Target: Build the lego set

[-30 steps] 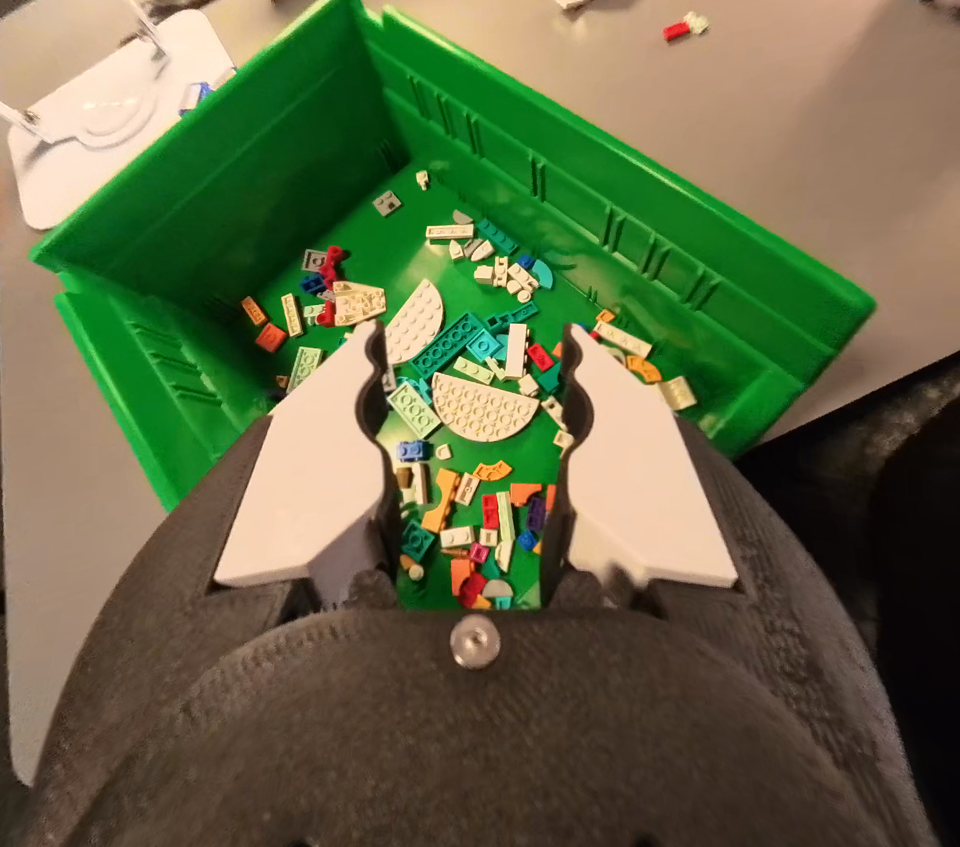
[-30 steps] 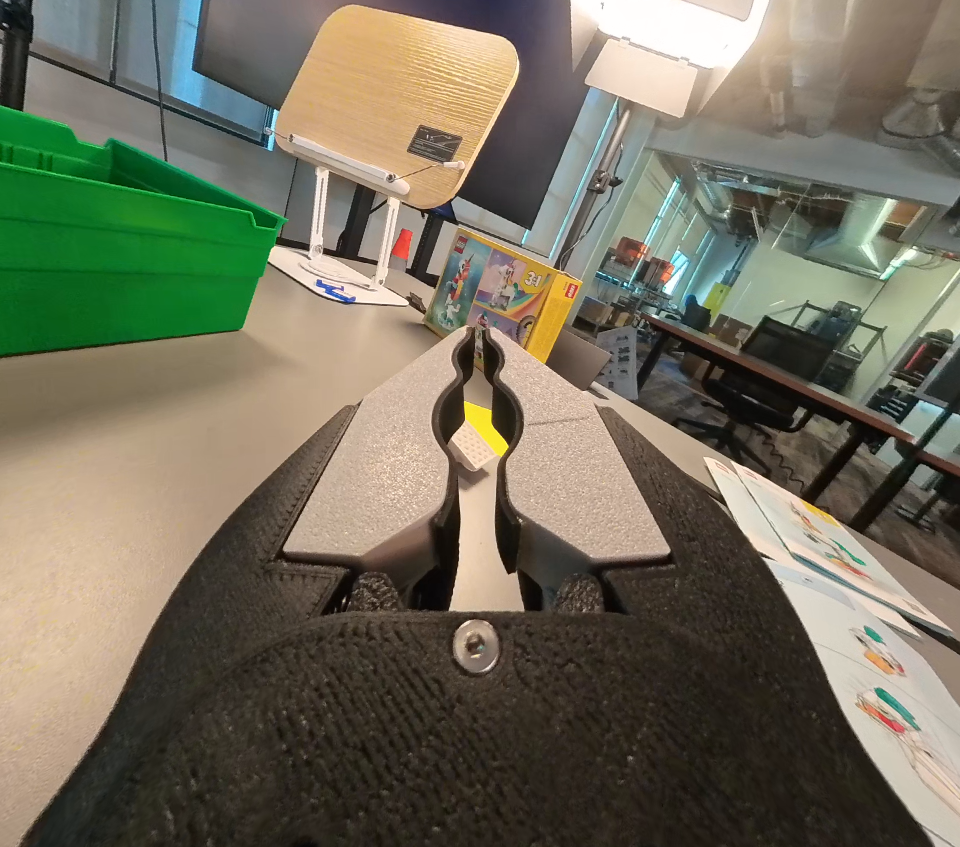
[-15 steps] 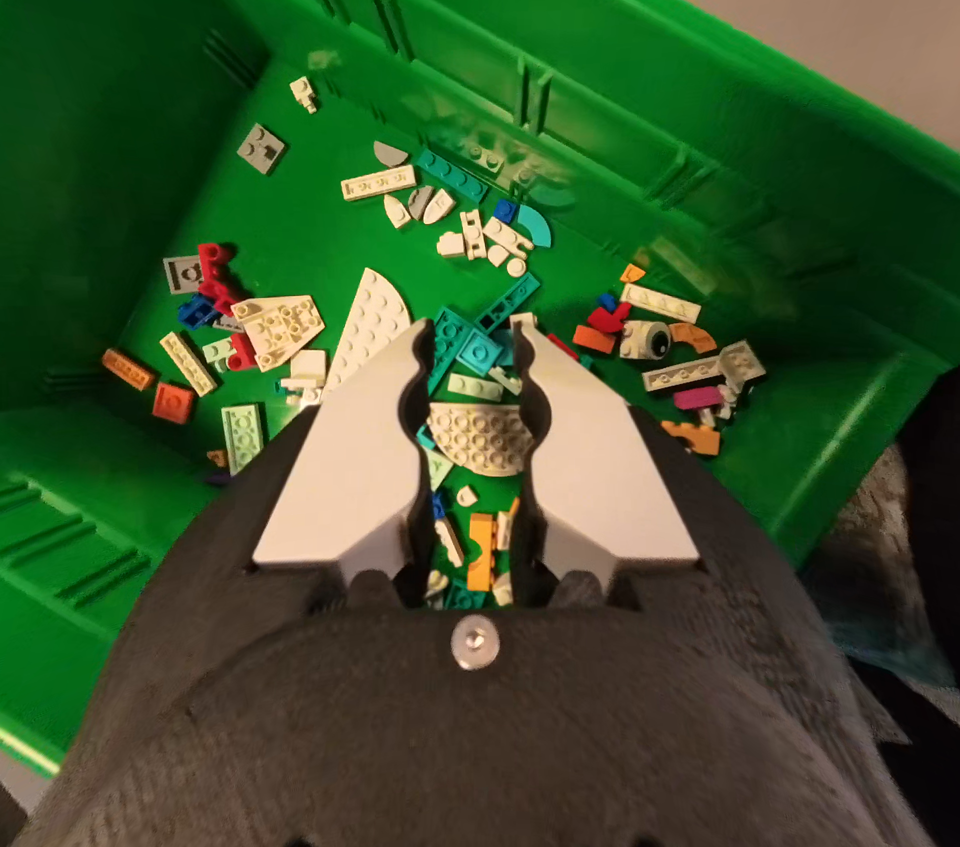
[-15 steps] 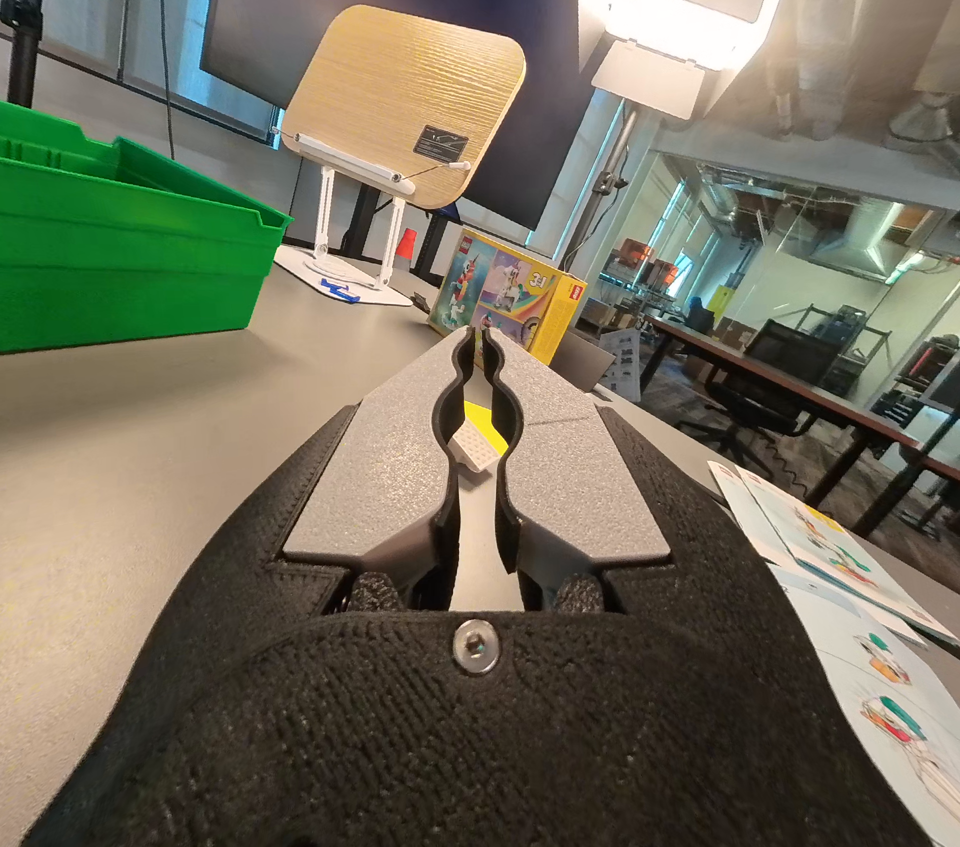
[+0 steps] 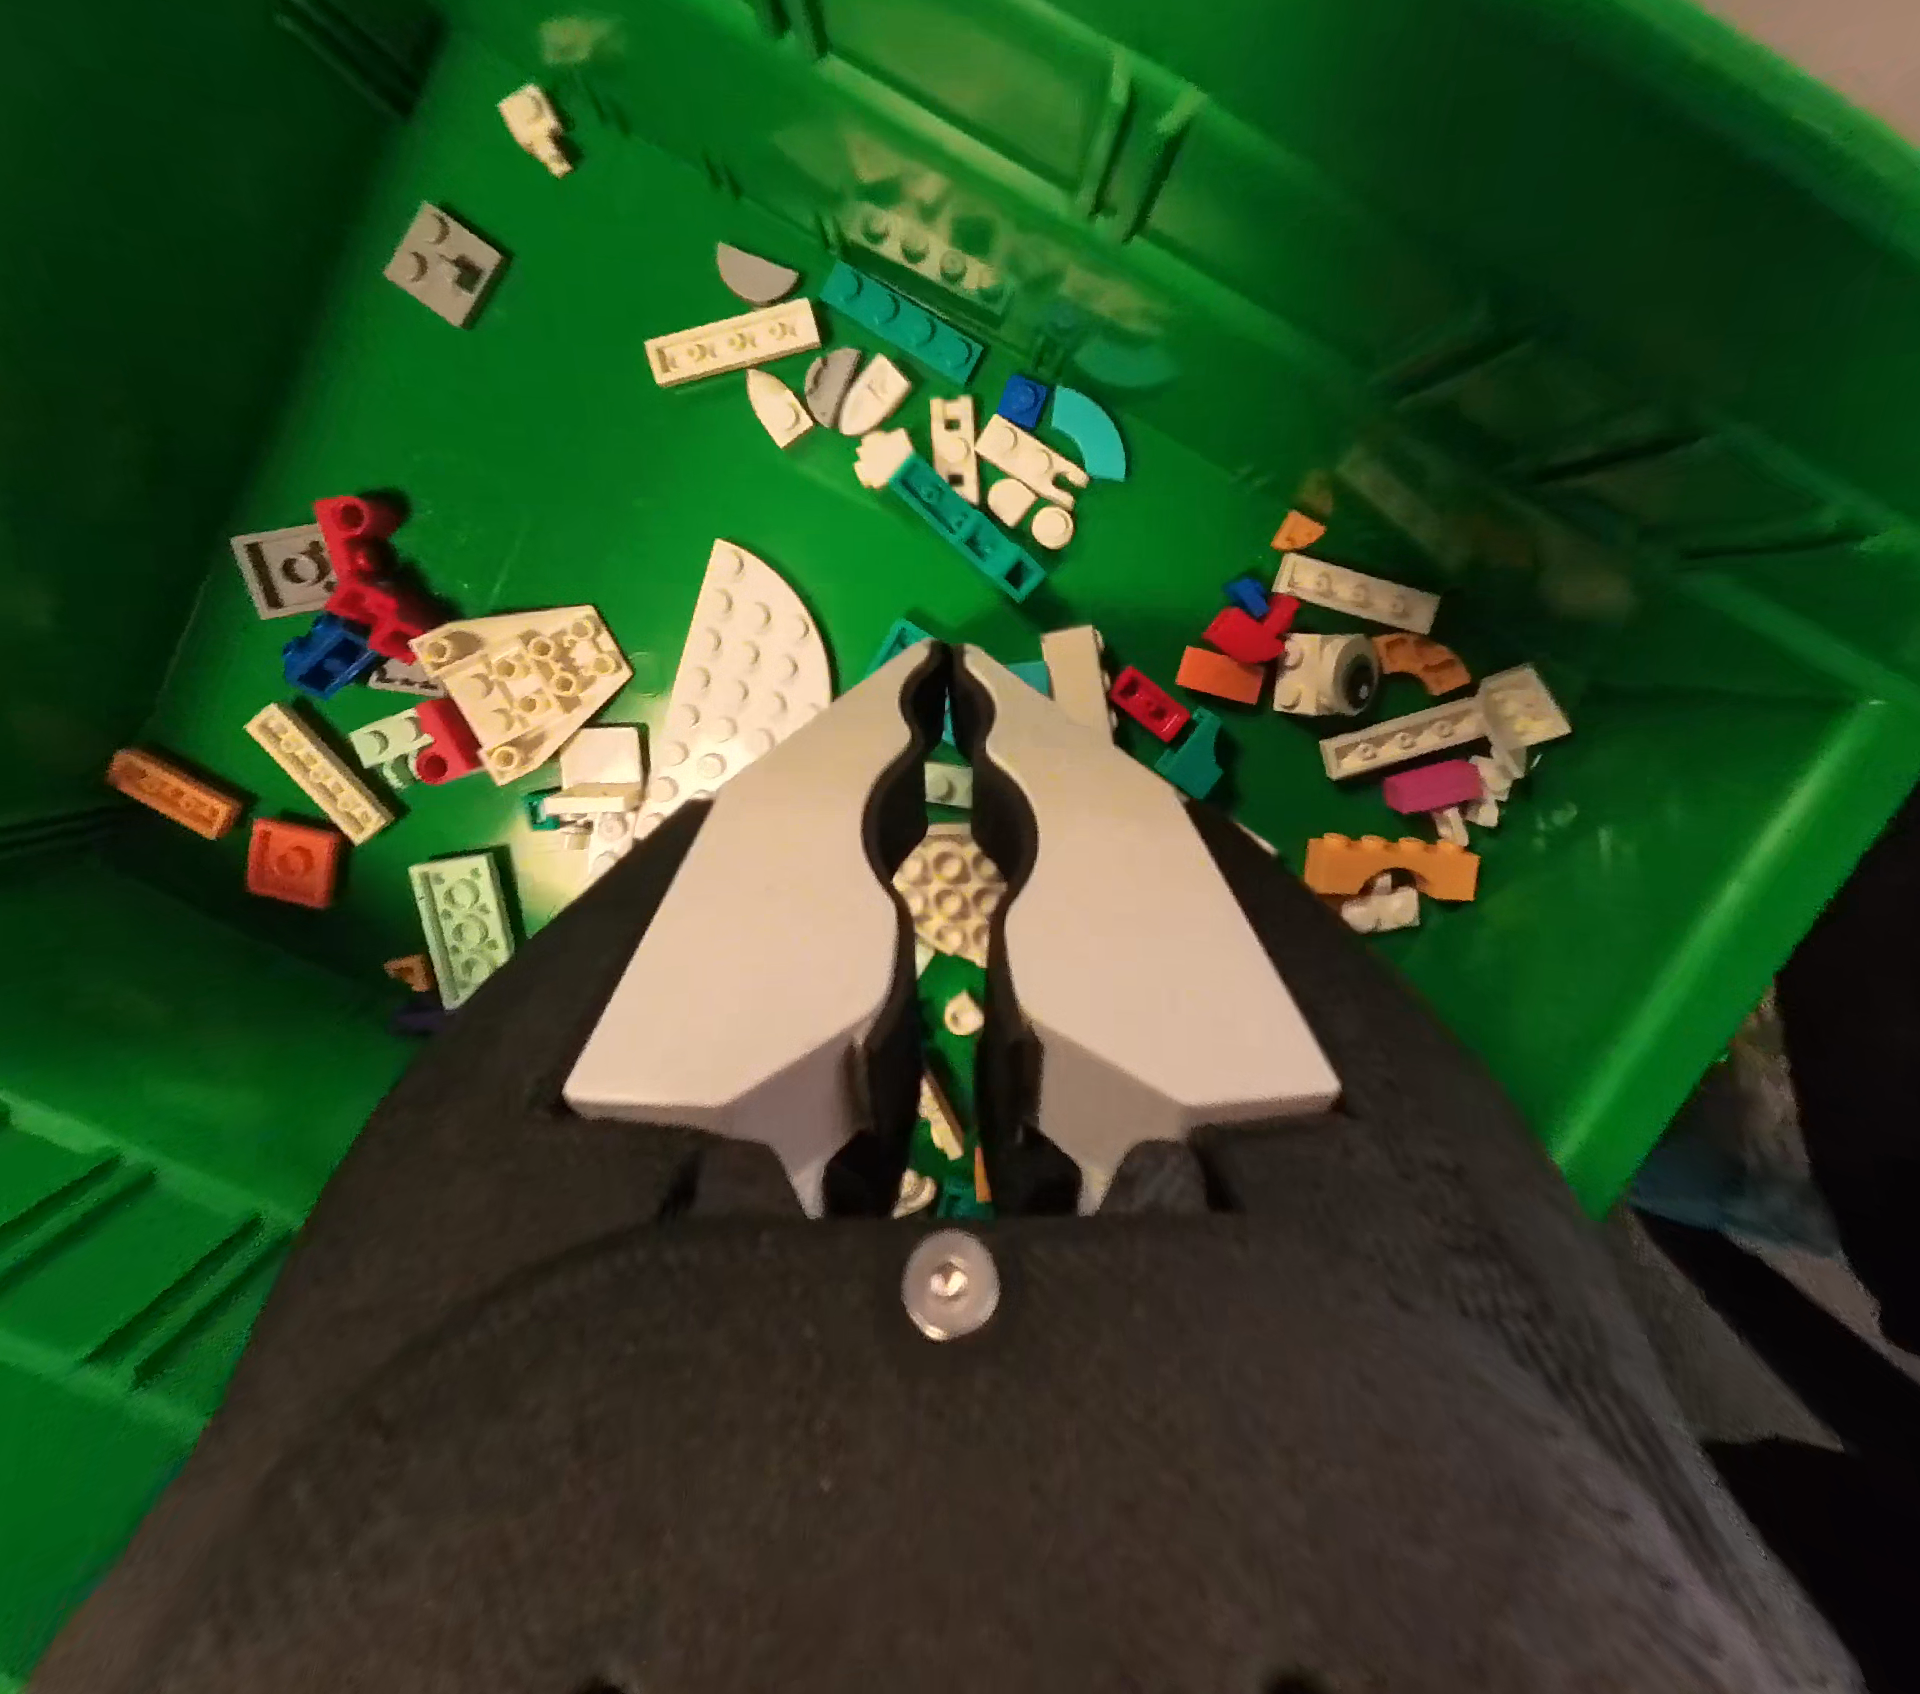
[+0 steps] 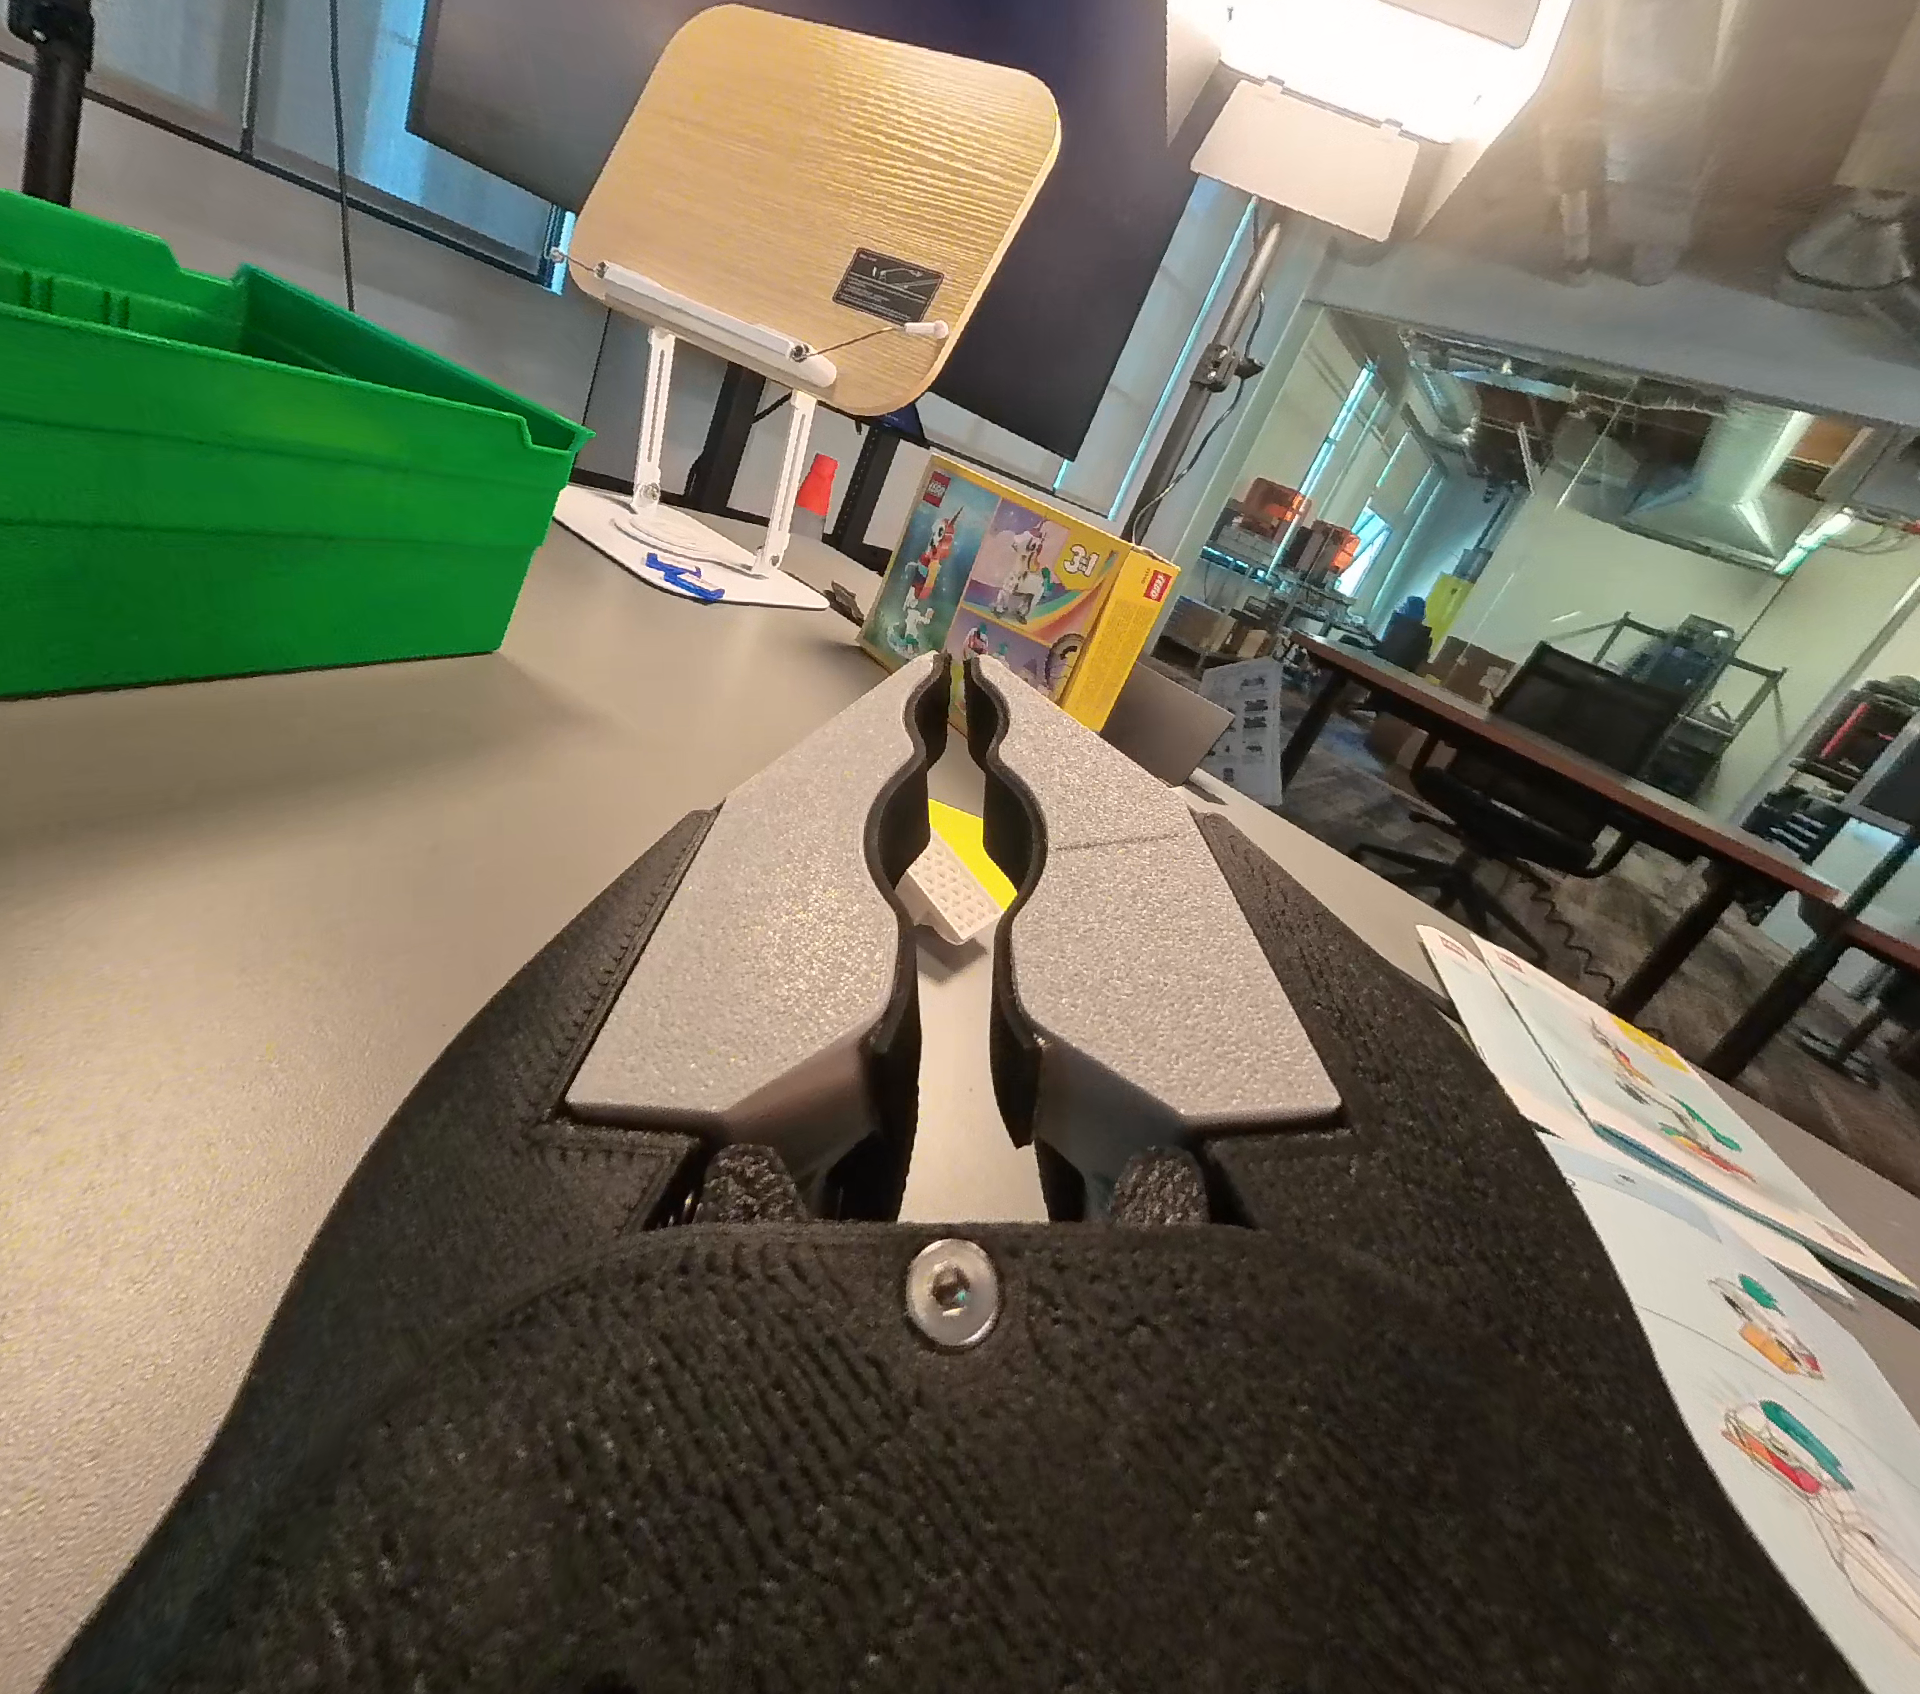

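Your left gripper [image 5: 951, 657] is down inside the green bin [image 5: 1299, 117], its fingers drawn almost together at the tips over the teal pieces [image 5: 940, 714]; you cannot tell whether they pinch one. Loose lego pieces cover the bin floor: a white quarter-round plate [image 5: 743, 678], a white wedge plate [image 5: 525, 673], an orange arch [image 5: 1387, 865]. Your right gripper [image 6: 956, 673] rests low on the grey table [image 6: 260, 865], fingers nearly closed and empty, beside the bin [image 6: 249, 501]. The white partial build [image 6: 951, 901] sits ahead, near the lego box [image 6: 1013, 595].
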`<move>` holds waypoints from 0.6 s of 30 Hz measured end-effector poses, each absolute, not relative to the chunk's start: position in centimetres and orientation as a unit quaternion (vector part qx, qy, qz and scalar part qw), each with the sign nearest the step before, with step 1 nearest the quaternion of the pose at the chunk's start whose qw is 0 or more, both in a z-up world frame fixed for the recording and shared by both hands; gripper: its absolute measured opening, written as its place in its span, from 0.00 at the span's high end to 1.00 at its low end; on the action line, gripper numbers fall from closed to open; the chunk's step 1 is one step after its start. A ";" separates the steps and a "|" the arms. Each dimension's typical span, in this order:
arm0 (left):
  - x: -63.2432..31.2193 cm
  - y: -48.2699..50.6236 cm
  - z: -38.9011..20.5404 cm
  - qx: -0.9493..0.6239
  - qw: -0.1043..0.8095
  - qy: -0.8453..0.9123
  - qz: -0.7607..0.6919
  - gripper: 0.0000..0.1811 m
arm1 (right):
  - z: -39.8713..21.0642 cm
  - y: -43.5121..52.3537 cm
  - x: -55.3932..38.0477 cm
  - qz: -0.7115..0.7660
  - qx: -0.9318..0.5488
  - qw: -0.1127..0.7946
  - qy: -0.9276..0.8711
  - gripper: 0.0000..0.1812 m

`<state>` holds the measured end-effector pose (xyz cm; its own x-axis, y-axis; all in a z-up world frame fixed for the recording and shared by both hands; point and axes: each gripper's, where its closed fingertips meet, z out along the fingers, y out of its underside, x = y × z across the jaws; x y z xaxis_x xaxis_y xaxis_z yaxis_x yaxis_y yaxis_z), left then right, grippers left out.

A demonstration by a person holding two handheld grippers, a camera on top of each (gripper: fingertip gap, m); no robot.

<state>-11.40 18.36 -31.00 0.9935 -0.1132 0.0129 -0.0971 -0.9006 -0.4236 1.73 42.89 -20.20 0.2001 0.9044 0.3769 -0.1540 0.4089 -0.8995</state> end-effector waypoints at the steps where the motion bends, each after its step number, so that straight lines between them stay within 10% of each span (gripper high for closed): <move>1: -11.7 18.5 -30.7 -0.973 0.226 0.041 -0.016 1.00 | -20.2 42.9 1.7 0.391 -0.377 0.676 -0.497 1.00; 10: -10.7 19.3 -31.6 -0.975 0.221 -0.009 -0.038 0.77 | -20.3 42.7 1.7 0.390 -0.374 0.676 -0.501 1.00; 18: -10.7 19.9 -32.2 -0.977 0.208 -0.042 0.017 0.81 | -20.3 42.7 1.6 0.390 -0.374 0.676 -0.501 1.00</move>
